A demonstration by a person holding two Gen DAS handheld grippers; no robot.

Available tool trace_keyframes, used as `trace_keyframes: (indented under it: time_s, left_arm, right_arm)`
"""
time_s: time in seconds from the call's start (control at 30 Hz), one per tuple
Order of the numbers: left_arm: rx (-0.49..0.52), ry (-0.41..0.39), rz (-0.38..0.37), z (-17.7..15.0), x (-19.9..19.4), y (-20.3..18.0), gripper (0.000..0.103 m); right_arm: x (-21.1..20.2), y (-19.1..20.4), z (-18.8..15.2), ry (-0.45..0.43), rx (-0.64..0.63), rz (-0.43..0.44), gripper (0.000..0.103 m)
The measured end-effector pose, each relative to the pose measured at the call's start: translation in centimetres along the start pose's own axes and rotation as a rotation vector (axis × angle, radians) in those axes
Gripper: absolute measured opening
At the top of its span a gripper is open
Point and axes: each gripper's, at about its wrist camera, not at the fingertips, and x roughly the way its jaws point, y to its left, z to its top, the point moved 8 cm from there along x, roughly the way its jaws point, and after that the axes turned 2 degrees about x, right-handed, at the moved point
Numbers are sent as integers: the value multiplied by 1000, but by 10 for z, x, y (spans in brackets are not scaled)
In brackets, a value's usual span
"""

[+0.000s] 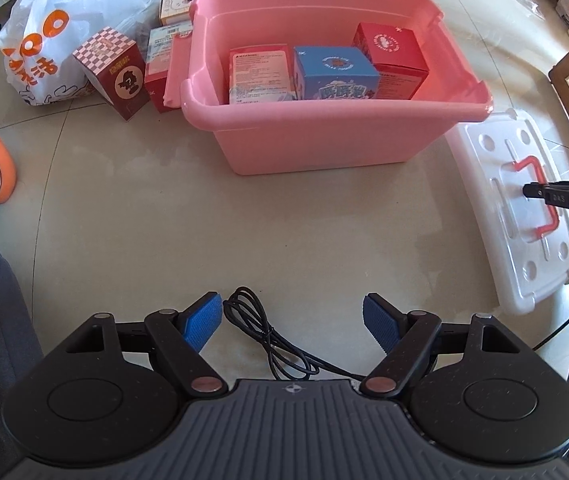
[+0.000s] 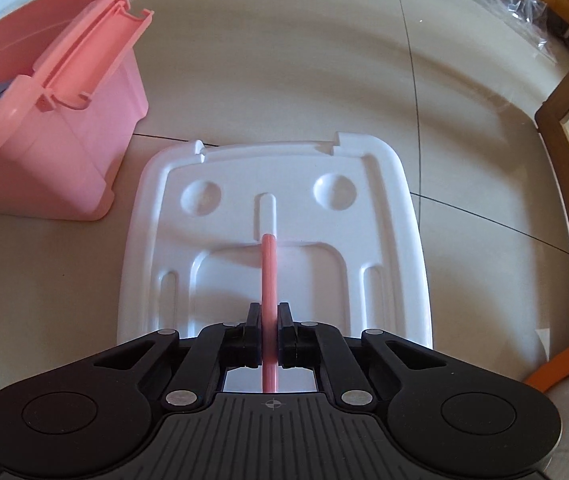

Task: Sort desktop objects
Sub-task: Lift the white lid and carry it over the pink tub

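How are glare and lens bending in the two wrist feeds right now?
Left wrist view: floor grout lines bow strongly, the white lid curves at the frame edge, and boxes in the pink bin stay sharp. Right wrist view: daylight sheen washes the floor beyond the lid; the pink handle is crisp.

R gripper (image 2: 270,332) fingers clamped on pink handle (image 2: 268,268) of white lid (image 2: 384,216); pink bin (image 2: 64,152) just left.
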Motion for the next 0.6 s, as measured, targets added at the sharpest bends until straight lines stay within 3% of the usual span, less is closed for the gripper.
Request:
trace_keyframes:
  time_s: [0.3,0.6]
  left_arm:
    - [12,-23,-53,4,-18,-31,80]
    - [-5,-31,-123,17,-27,-46,80]
  right_arm:
    - [-84,14,-32,-76,-113,49,6]
    - [-162,53,-16,-156,-249,108,6]
